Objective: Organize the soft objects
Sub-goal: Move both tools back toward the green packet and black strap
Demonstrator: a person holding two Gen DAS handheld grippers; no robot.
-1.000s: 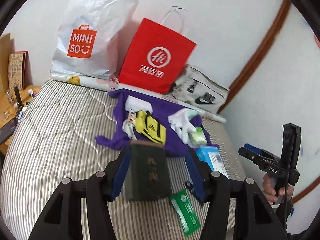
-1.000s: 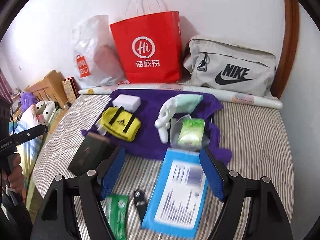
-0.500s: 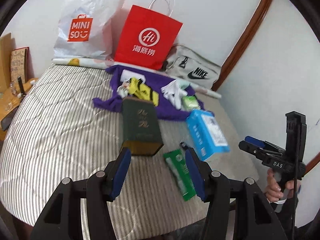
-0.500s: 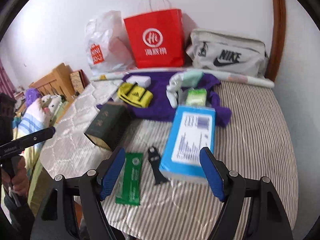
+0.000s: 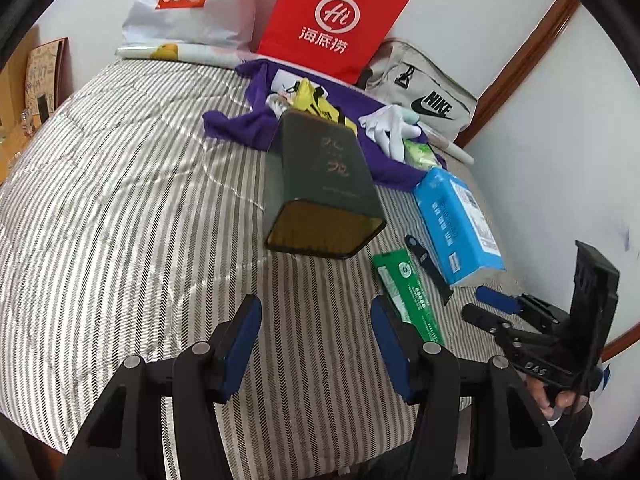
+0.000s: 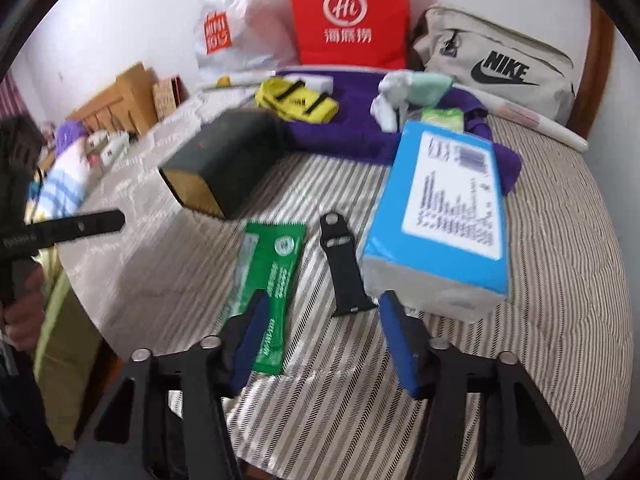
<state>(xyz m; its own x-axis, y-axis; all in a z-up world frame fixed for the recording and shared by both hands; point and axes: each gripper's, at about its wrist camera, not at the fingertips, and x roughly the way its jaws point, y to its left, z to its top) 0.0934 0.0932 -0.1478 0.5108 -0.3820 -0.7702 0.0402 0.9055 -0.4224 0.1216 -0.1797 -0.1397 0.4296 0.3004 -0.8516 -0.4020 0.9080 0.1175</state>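
On the striped bed (image 5: 120, 200) lies a purple cloth (image 5: 236, 124) holding a yellow pouch (image 5: 312, 100), white gloves (image 5: 388, 128) and a green tissue pack (image 5: 420, 156). In the right wrist view the same cloth (image 6: 352, 128), pouch (image 6: 296, 102), gloves (image 6: 394, 96) and tissue pack (image 6: 442, 116) show. My left gripper (image 5: 316, 344) is open and empty, low over the bed's near edge, short of a dark green box (image 5: 324, 184). My right gripper (image 6: 320, 340) is open and empty, over a green packet (image 6: 272, 280) and a black strap (image 6: 344, 268).
A blue box (image 6: 444, 208), the dark green box (image 6: 224, 160) and the green packet (image 5: 408, 292) lie in front of the cloth. A Miniso bag (image 5: 184, 4), red paper bag (image 5: 332, 20) and Nike bag (image 5: 424, 92) line the far wall. The right gripper shows at the left view's right side (image 5: 500, 312).
Both grippers have pulled back from the objects toward the bed's near edge. They stay open and empty. Nothing on the bed has moved.
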